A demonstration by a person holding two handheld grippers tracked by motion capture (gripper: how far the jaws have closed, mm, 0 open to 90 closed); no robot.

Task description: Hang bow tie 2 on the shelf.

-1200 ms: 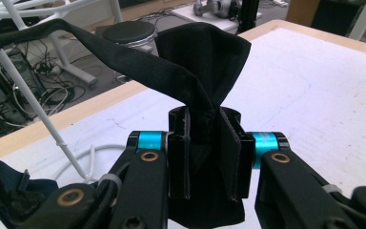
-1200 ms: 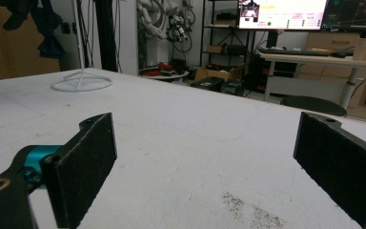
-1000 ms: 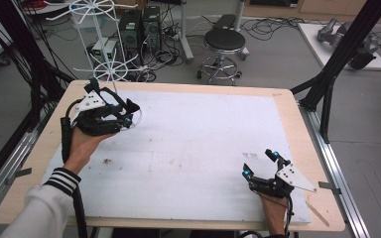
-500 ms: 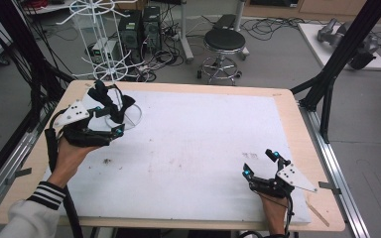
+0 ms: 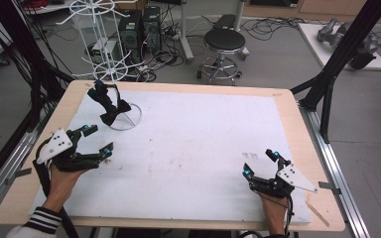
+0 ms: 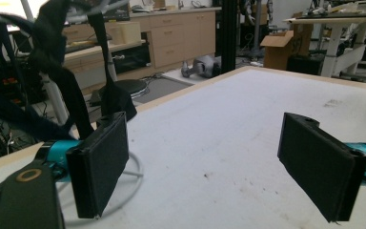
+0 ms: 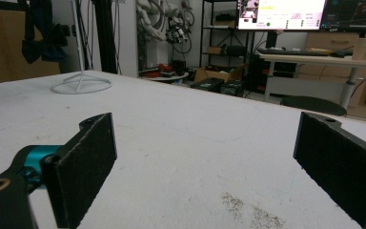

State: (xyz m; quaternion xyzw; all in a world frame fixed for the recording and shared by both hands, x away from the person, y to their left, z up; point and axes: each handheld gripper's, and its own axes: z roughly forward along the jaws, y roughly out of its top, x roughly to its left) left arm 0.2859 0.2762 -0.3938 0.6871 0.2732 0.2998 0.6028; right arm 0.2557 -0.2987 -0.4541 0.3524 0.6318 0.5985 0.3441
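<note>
Since the earlier frames the left gripper has drawn back from the upper left of the high view to the lower left, and the black bow tie it carried there now hangs on the white wire stand at the table's far left corner. No change shows at the right gripper, which sits at the lower right as before.

Nearest in the high view, at the bottom edge, a hand with a striped cuff holds the left gripper just above the white mat, its jaws spread wide and holding nothing. At the lower right the other hand holds the right gripper on the mat, jaws likewise wide apart and bare.

In the left gripper view the two black pads stand well apart at the bottom of the frame with bare mat between them; beyond the left pad, in the upper left, the dark straps of the bow tie hang from the stand, whose ring base lies on the mat just behind that pad.

In the right gripper view the pads frame an open stretch of mat, and far off in the upper left the stand rises with the bow tie on it.

Farther back in the high view, past the wooden table edge, a round stool stands on the floor at upper centre, with a taller white wire rack and computer towers at upper left.
</note>
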